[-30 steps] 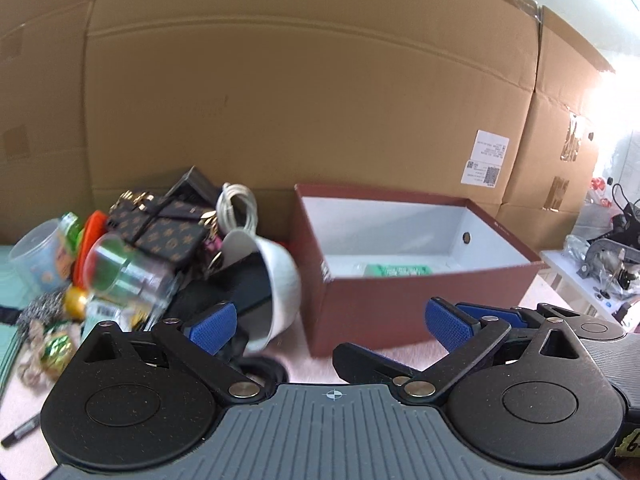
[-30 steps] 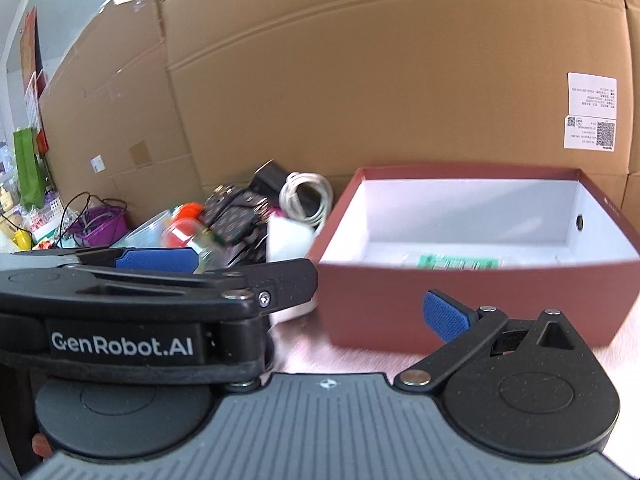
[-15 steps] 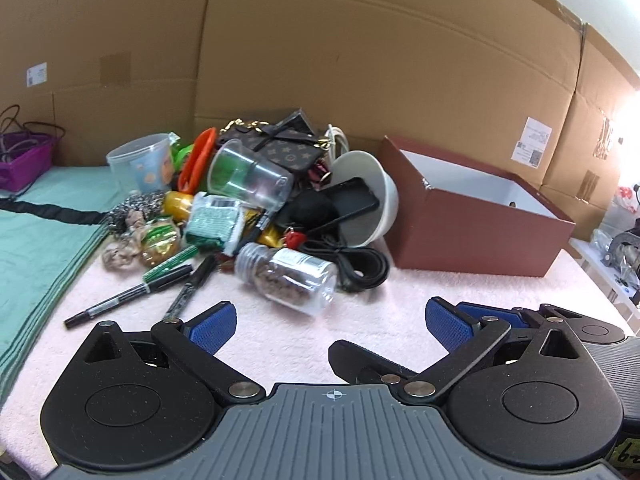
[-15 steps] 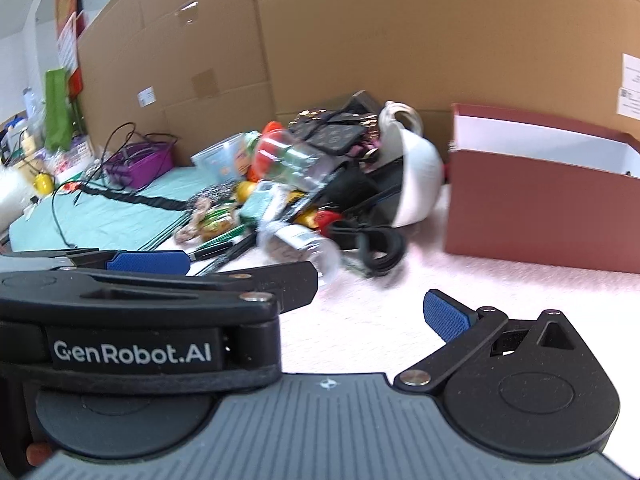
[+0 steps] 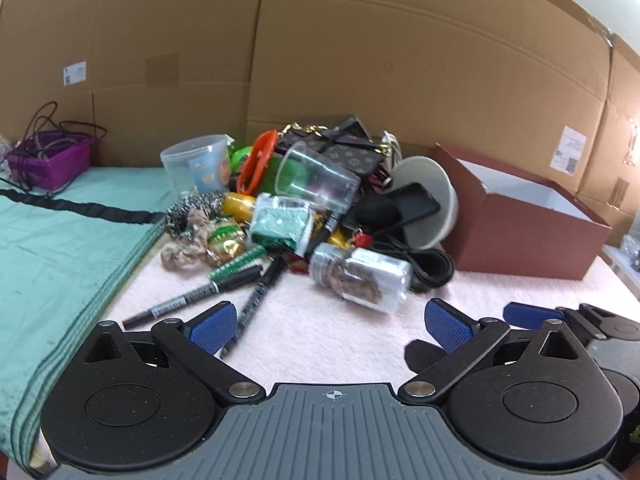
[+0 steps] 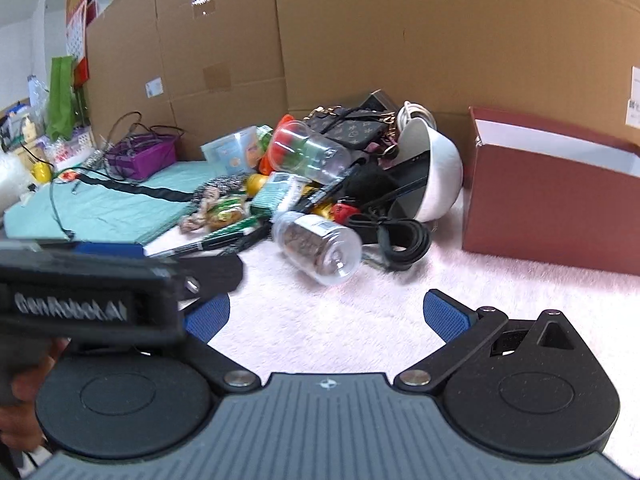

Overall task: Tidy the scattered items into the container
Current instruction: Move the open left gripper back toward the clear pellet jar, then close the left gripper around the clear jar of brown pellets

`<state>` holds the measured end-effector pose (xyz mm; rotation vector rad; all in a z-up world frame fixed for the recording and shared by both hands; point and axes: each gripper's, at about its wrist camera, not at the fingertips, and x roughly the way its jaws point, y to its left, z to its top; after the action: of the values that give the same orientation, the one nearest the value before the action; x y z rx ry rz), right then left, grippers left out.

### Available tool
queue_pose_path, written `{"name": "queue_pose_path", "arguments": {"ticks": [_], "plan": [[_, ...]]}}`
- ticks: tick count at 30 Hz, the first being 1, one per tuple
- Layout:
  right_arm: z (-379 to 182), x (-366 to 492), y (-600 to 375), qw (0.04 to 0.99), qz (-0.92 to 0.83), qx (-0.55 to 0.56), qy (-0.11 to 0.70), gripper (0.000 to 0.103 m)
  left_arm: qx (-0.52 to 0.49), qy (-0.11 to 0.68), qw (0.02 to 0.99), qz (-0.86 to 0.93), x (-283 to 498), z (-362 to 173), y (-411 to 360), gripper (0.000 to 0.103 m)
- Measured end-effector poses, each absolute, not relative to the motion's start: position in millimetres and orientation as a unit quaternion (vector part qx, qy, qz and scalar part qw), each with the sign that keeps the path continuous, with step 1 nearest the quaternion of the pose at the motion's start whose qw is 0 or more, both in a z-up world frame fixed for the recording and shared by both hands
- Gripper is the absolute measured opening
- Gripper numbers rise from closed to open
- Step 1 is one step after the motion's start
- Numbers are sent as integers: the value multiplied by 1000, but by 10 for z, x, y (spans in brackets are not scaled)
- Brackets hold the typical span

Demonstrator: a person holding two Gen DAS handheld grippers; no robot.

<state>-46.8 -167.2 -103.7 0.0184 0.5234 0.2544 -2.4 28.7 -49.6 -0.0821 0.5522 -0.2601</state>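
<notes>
You've swung both grippers off the red box [image 5: 516, 236] toward the pile; box now right of it. Left gripper [image 5: 330, 324] and right gripper [image 6: 326, 314] hover empty, jaws spread. Clear jar [image 6: 318, 246] lies nearest. "GenRobot.AI" label [image 6: 70, 307] blurred.

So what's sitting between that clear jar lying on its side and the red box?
A coiled black strap lies between the jar and the red box, clearest in the right wrist view.
</notes>
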Motion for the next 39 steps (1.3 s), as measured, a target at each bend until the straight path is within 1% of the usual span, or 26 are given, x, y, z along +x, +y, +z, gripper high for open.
{"name": "queue_pose_path", "arguments": {"ticks": [3,4,5,7,9,10,12,13,15,16,18,20,23,25,27,29,31,32,33,35,37,39], "plan": [[-1027,-373,-1683,960,122,-1,251,103,-33,271,954,-126,122,-423,304,99],[-995,-355,-1691,962,120,-3,245,102,-35,264,956,-122,149,-379,323,95],[-953,-351,-1703,965,116,-4,235,102,-40,261,958,-116,169,-326,346,94],[-845,-385,-1724,973,100,-10,209,102,-53,243,962,-112,161,-188,402,94],[-703,-468,-1734,982,89,-26,167,103,-50,219,968,-113,137,-70,421,98],[-645,-508,-1738,985,87,-36,143,103,-40,211,971,-109,145,-57,407,101],[-625,-504,-1734,987,85,-56,123,103,-21,219,970,-105,237,-145,361,102],[-675,-451,-1727,985,88,-63,131,103,-20,237,966,-106,311,-223,338,100],[-843,-292,-1704,978,95,-69,171,102,-32,271,954,-124,451,-398,308,97],[-937,-225,-1691,974,102,-68,188,102,-39,285,949,-133,508,-475,298,93],[-1086,-123,-1649,967,119,-73,212,100,-52,304,940,-147,609,-592,272,90],[-1173,-51,-1598,961,137,-81,224,98,-53,317,933,-160,694,-667,233,84],[-1221,42,-1520,957,150,-98,229,91,-55,323,930,-169,782,-694,187,79],[-1239,97,-1512,954,157,-100,234,84,-59,324,927,-179,826,-694,175,76],[-1244,145,-1510,952,164,-98,238,81,-62,327,924,-188,877,-700,158,74],[-1257,184,-1496,950,168,-99,243,78,-68,330,921,-196,929,-717,145,68],[-1262,221,-1484,947,176,-97,249,71,-79,334,918,-200,967,-731,145,63],[-1266,238,-1472,946,180,-97,252,70,-84,337,917,-199,979,-733,146,64],[-1272,250,-1460,944,183,-99,255,67,-85,338,917,-193,982,-727,145,66],[-1281,267,-1445,943,185,-102,256,66,-82,334,923,-173,951,-703,149,78],[-1276,252,-1442,943,187,-102,255,64,-81,334,924,-169,922,-693,175,80],[-1268,225,-1442,943,190,-102,254,62,-92,344,918,-173,920,-709,217,80]]}}
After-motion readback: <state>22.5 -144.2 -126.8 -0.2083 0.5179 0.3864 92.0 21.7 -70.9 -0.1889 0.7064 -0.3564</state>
